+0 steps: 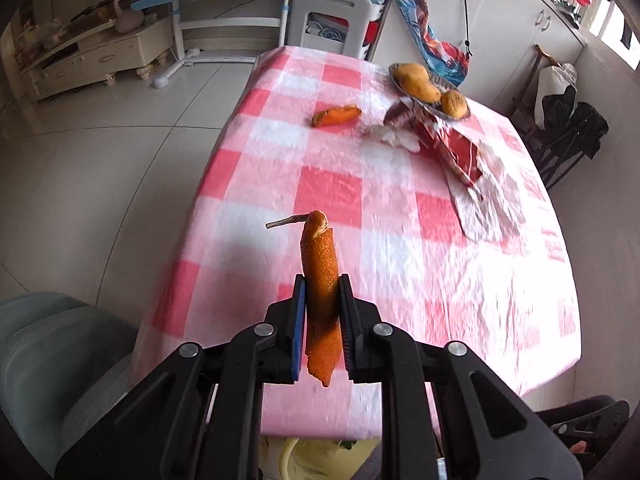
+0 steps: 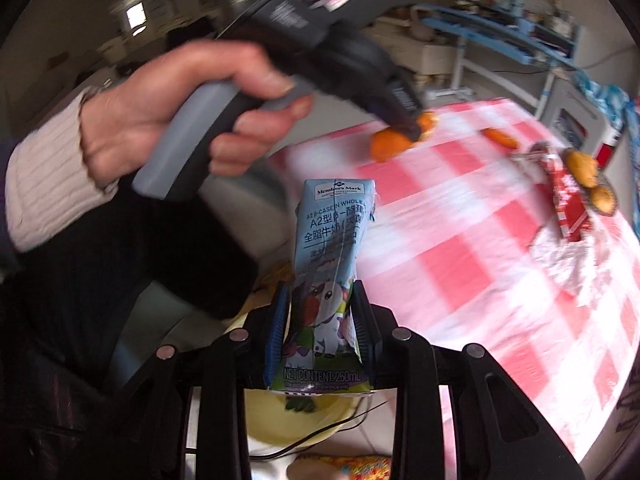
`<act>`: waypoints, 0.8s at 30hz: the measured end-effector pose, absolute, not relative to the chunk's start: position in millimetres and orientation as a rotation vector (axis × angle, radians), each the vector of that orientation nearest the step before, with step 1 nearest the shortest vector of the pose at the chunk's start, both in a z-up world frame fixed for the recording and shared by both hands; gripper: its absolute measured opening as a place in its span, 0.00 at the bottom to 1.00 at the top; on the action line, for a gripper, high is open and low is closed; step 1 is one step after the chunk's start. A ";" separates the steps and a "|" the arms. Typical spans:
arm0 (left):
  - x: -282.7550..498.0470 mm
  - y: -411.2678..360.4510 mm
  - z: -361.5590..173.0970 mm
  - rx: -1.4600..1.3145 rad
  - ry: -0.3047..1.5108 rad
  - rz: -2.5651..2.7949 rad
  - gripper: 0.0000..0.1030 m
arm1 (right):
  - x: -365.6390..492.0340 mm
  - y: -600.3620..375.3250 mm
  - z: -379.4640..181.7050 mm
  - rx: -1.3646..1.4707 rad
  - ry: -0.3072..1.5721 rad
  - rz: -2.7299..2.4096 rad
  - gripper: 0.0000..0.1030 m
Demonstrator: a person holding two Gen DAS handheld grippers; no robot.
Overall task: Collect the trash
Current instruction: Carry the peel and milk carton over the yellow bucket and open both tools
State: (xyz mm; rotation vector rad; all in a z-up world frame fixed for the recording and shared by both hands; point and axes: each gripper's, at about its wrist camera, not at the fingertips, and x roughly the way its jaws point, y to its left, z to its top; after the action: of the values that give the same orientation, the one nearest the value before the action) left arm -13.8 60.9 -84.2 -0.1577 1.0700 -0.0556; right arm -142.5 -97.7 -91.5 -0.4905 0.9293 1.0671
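Note:
My left gripper (image 1: pixel 322 292) is shut on a long orange peel (image 1: pixel 320 272) with a stem, held above the near end of the pink checked table (image 1: pixel 360 200). The right wrist view shows the same peel (image 2: pixel 394 142) in the left gripper (image 2: pixel 414 128). My right gripper (image 2: pixel 320 300) is shut on a blue milk carton (image 2: pixel 328 272), held upright off the table's near edge, above a yellow bag (image 2: pixel 280 420). Another peel (image 1: pixel 336 115), white tissue (image 1: pixel 394 136) and a red wrapper (image 1: pixel 456 148) lie on the table.
A foil tray (image 1: pixel 452 114) with whole fruit (image 1: pixel 416 80) stands at the table's far right. A grey-green chair (image 1: pixel 48 360) is at the near left. A white stool (image 1: pixel 332 20) stands beyond the table. A dark chair (image 1: pixel 568 128) is to the right.

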 end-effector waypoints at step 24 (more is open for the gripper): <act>-171.2 9.5 -109.3 0.019 1.080 -0.034 0.65 | -179.0 -110.1 -147.5 -0.664 0.908 0.689 0.79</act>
State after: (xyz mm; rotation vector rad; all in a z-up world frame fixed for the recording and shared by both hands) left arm -171.2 9.5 -109.3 0.0191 1.0801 -0.0340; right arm -179.0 -110.1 -147.5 -0.6643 0.9076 0.6887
